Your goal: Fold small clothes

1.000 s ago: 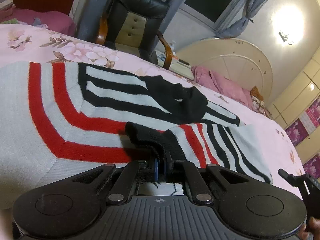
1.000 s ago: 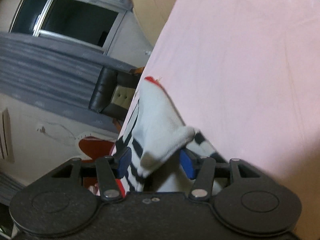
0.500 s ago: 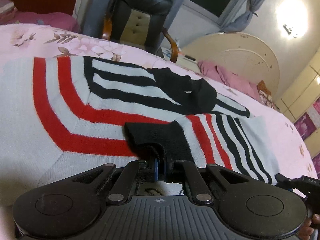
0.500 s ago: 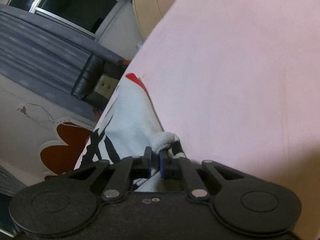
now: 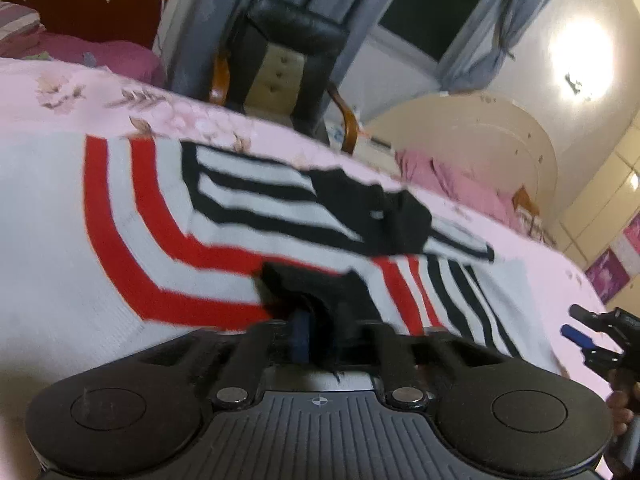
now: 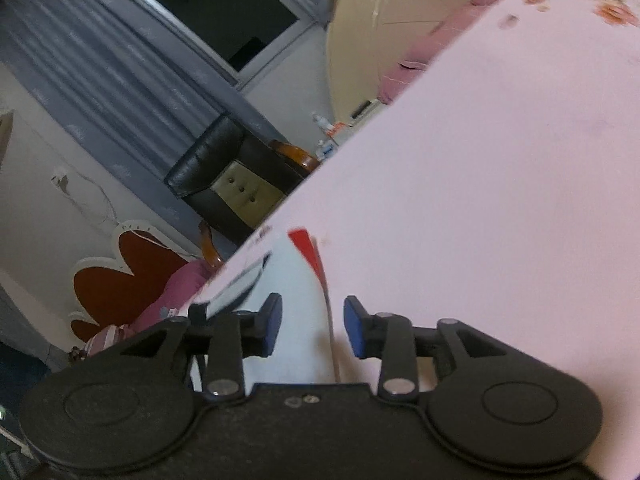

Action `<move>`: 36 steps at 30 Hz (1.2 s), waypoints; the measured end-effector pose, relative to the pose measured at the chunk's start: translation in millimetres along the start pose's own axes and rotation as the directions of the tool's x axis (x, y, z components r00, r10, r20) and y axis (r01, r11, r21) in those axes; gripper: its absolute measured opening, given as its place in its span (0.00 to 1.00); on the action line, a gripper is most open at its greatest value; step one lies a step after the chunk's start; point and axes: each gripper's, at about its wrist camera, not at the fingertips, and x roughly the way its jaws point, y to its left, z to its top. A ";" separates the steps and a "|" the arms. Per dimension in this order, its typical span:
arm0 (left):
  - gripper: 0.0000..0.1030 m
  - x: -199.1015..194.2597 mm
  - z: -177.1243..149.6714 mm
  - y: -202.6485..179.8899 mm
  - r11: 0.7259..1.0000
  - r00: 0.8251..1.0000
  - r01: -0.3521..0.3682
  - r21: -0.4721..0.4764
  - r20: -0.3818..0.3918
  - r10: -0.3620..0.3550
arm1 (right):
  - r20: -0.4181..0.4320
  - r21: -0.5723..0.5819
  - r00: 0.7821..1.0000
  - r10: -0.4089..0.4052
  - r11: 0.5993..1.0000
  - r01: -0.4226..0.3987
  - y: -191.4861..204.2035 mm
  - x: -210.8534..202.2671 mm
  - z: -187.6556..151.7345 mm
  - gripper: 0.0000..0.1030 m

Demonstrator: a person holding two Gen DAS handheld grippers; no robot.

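Note:
A small white knit sweater (image 5: 132, 216) with red and black stripes lies spread on the pink bed sheet (image 5: 532, 256). My left gripper (image 5: 316, 332) is shut on the sweater's black cuff (image 5: 312, 288), with the striped sleeve folded over the body. My right gripper (image 6: 310, 326) is open, its blue pads on either side of the sweater's white edge (image 6: 296, 292) without pinching it. It also shows at the right edge of the left wrist view (image 5: 588, 334).
A black armchair (image 5: 280, 64) stands past the bed's far edge by grey curtains (image 6: 104, 68). Pink bedding (image 5: 452, 178) lies against a cream headboard (image 5: 472, 128). A red flower-shaped panel (image 6: 120, 280) and pink pillows are at the left. Bare pink sheet (image 6: 500, 180) stretches to the right.
My right gripper closed on the sweater's white edge, then let go and now stands open. My left gripper keeps hold of the black cuff and has carried the sleeve a little further over the body.

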 end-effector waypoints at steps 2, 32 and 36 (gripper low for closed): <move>0.51 4.7 6.8 -0.3 1.000 1.000 -0.028 0.010 0.015 0.028 | -0.016 -0.003 1.000 0.023 1.000 -0.023 -3.7 17.8 10.2 0.41; 0.61 47.7 -18.5 -126.6 0.901 0.990 -0.141 0.409 0.079 0.119 | -0.129 -0.552 0.979 -0.157 0.832 0.060 57.6 9.9 -26.4 0.10; 0.61 54.8 -37.8 -123.2 0.879 0.987 -0.160 0.449 0.066 0.146 | -0.125 -0.606 0.966 -0.226 0.789 0.106 57.4 0.8 -41.5 0.13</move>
